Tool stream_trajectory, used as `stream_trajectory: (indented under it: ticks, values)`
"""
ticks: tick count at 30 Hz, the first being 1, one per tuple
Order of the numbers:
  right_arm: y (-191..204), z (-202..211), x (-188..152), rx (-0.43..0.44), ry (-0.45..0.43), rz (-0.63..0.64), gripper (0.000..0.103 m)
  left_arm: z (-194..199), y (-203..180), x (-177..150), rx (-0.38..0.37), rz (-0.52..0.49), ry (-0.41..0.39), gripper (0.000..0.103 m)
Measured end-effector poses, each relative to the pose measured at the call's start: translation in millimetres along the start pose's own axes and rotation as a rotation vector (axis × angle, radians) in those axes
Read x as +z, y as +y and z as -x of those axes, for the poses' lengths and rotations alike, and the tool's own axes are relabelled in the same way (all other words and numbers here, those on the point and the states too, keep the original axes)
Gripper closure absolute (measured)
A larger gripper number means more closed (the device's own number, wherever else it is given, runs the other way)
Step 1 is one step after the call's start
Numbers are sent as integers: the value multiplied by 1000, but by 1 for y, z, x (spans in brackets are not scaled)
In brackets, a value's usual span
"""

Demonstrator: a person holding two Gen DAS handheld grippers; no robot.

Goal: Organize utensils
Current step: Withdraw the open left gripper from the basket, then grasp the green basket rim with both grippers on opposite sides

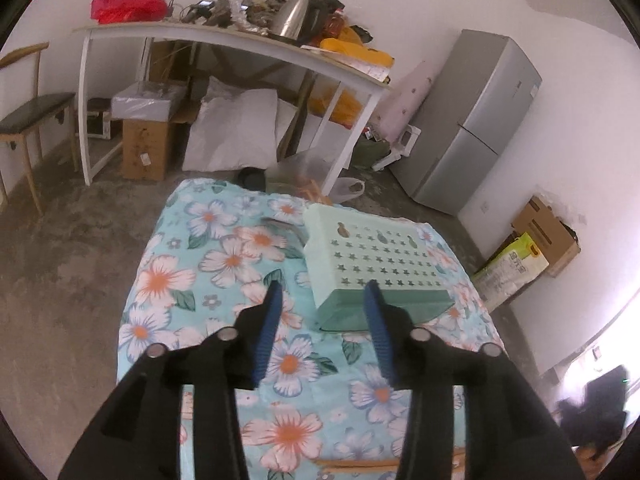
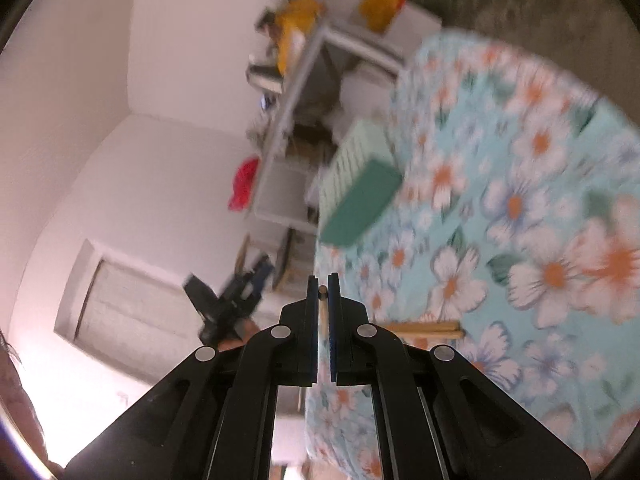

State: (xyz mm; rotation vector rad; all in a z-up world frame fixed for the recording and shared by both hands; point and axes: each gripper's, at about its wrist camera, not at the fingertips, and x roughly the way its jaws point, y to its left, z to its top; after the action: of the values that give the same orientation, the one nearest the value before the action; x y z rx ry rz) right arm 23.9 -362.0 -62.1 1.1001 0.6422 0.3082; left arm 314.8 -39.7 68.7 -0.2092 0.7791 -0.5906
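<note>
Floral tablecloth [image 1: 240,264]: green holder [image 1: 372,264] lying flat. Right gripper [image 2: 323,280] pinches chopstick [image 2: 322,308]; left gripper [image 1: 324,300] wide, unloaded. Advise steadying holder, inserting tip-first.

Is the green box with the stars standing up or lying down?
Lying down. The green utensil holder rests flat on the flowered tablecloth, its star-holed wall facing up and its darker base toward the camera.

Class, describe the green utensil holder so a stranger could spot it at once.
Find the table under the blue floral cloth. On its far right part lies the utensil holder, a mint-green plastic box tipped on its side. Star-shaped cut-outs cover its upward face, and nothing else on the cloth is boxy or green.
</note>
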Motion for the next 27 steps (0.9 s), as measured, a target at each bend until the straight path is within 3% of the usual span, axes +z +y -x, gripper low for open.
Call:
stream_trajectory:
  ticks: [3,4,6,8,11,14,16,22,27]
  values:
    - [-3,-29,8,-241,81,120,86,-9,5,1,-13,19,24,47]
    - [-1,-33,12,-313,89,159,76,-14,6,3,-23,27,32,43]
    - [8,-30,21,-357,86,214,63,-25,10,6,-36,56,44,35]
    - [20,-21,34,-363,68,259,50,-36,16,11,-55,95,58,30]
    - [37,-13,56,-361,33,301,44,-60,32,21,-102,185,94,25]
    - [48,-22,91,-294,44,289,42,-96,53,34,-192,337,160,21]
    - [48,-42,116,-227,81,252,41,-126,68,42,-258,452,211,20]
    - [21,-149,202,-96,231,90,38,-201,102,51,-316,685,325,17]
    - [-12,-219,247,-116,309,-32,38,-219,95,59,-340,672,339,13]
